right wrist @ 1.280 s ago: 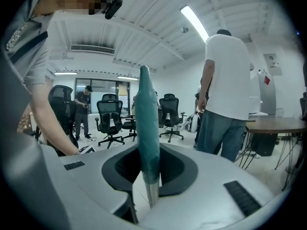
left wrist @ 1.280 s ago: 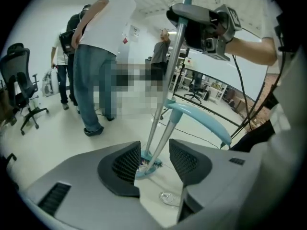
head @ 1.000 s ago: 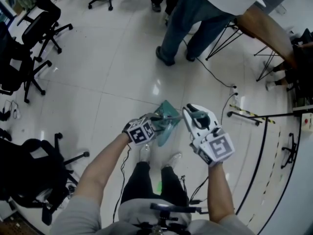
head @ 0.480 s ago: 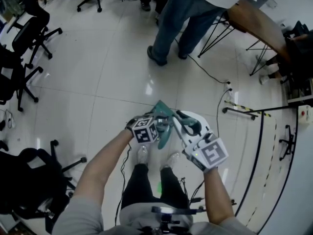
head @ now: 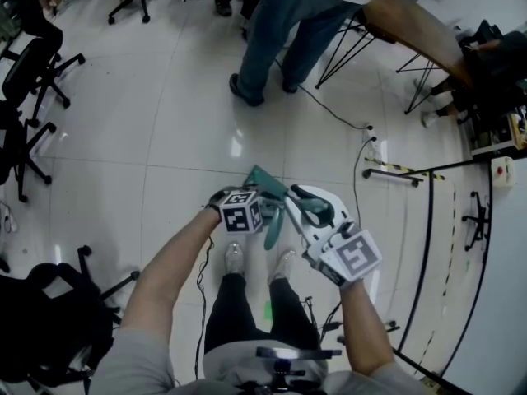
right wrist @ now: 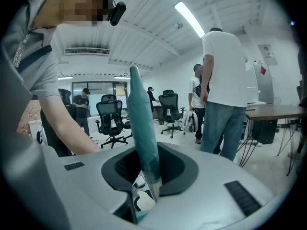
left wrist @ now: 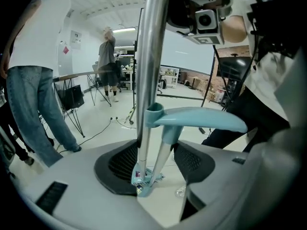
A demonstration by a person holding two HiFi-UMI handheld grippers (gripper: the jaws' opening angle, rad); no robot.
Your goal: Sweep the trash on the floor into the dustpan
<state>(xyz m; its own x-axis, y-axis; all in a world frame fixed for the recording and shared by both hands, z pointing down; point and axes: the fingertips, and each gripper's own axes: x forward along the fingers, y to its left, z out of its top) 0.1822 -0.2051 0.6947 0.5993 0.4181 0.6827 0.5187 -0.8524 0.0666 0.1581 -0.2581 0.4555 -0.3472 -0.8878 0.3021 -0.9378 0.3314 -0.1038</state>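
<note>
Pinching the broom's teal grip (right wrist: 144, 128) between its pads, the right gripper (right wrist: 148, 169) is holding it upright, the bare metal showing just under the jaws. In the head view this right gripper (head: 306, 204) is sitting just right of the dustpan (head: 263, 179), close above the person's shoes (head: 235, 257).

The left gripper (left wrist: 156, 169) is standing spread wide, its jaws having just been opening. Between them are rising the broom's pole (left wrist: 151, 56) and the dustpan's handle (left wrist: 192, 121), whose ring is clasping the pole; neither pad is pressing on either. Far below, seen through the gap, the pan is lying on the floor with coloured scraps (left wrist: 140, 176) in it. From above, the left gripper (head: 265, 211) is sitting against the dustpan's left side, the two grippers crowding it from both sides.

White floor (head: 156, 138) is lying open ahead and to the left. A person in jeans (head: 272, 31) is standing straight ahead, table legs (head: 346, 48) beside them. Cables (head: 362, 151) are trailing across the floor to the right, and chairs (head: 33, 64) are lining the left edge.
</note>
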